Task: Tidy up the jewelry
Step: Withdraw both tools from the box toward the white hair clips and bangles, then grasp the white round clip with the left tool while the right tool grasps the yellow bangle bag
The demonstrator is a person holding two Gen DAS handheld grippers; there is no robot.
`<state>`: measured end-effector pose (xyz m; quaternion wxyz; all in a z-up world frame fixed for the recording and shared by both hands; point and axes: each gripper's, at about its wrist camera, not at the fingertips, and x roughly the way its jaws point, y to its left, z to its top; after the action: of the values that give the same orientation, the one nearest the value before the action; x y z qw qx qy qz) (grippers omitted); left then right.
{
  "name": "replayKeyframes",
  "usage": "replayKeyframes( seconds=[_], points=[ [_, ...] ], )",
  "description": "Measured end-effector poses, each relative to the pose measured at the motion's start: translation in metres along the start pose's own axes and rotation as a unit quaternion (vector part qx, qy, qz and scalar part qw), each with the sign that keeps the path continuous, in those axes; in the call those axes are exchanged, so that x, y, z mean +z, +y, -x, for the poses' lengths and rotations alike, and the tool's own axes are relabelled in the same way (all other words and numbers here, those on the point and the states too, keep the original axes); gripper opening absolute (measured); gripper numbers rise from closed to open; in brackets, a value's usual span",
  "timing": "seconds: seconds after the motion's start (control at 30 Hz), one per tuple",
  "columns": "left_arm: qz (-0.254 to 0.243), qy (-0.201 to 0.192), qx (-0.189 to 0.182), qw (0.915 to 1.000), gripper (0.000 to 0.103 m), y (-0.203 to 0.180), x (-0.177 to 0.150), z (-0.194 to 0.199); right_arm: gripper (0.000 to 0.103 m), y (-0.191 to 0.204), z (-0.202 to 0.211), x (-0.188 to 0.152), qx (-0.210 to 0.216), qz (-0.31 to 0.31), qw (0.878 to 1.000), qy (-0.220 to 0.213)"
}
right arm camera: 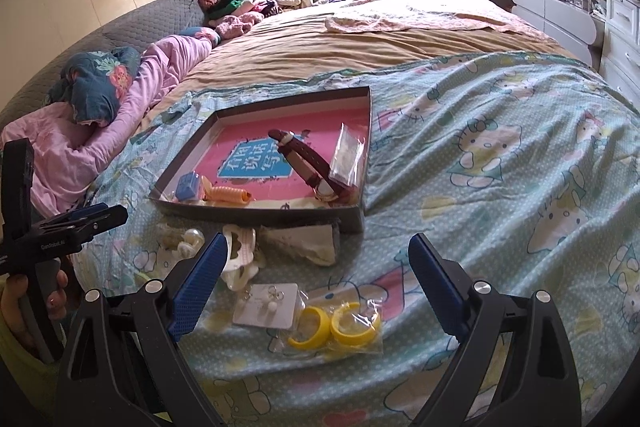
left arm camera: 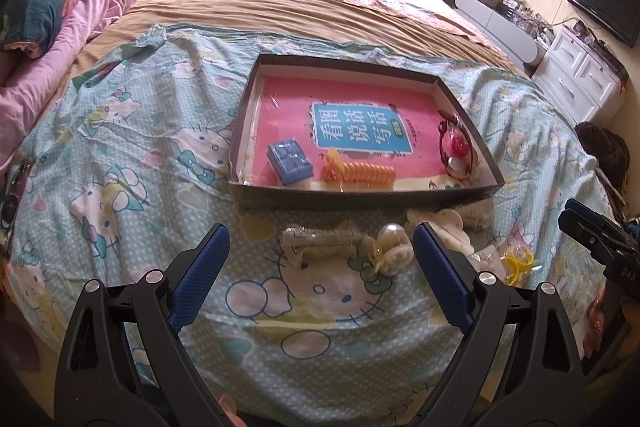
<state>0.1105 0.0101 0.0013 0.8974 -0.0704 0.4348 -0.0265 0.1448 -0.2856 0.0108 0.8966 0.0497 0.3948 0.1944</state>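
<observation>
Both grippers' jaws gape above yellow earrings (right arm camera: 334,325) near tray (right arm camera: 256,213).

The left gripper (left arm camera: 320,263) is spread wide, holding nothing. The right gripper (right arm camera: 314,273) gapes equally, also unloaded.

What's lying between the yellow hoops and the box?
In the right wrist view, an earring card, a white hair clip and a crumpled paper wedge separate yellow hoops from box.

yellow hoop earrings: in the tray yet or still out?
Out. The yellow hoop earrings lie in their clear bag on the bedspread, in front of the tray, between the open right gripper's fingers.
</observation>
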Motion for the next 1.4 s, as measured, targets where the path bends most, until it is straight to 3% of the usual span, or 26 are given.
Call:
replayKeyframes(
  seconds=[0.83, 0.93, 1.07, 1.2, 1.4],
  points=[
    [-0.032, 0.043, -0.016, 0.9984, 0.086, -0.03, -0.038, -0.027, 0.091, -0.021, -0.01, -0.058, 0.013, -0.058, 0.995, 0.075],
    [-0.035, 0.047, -0.018, 0.9981, 0.086, -0.033, -0.041, -0.031, 0.083, -0.024, -0.011, -0.061, 0.018, -0.069, 0.994, 0.078],
    [-0.038, 0.053, -0.022, 0.9976, 0.074, -0.038, -0.045, -0.036, 0.07, -0.029, -0.016, -0.065, 0.035, -0.088, 0.992, 0.087],
    [-0.04, 0.06, -0.023, 0.9971, 0.073, -0.04, -0.047, -0.041, 0.057, -0.033, -0.02, -0.063, 0.043, -0.104, 0.99, 0.085],
    [-0.039, 0.064, -0.022, 0.9969, 0.073, -0.04, -0.046, -0.045, 0.051, -0.032, -0.026, -0.056, 0.056, -0.105, 0.99, 0.082]
  ],
)
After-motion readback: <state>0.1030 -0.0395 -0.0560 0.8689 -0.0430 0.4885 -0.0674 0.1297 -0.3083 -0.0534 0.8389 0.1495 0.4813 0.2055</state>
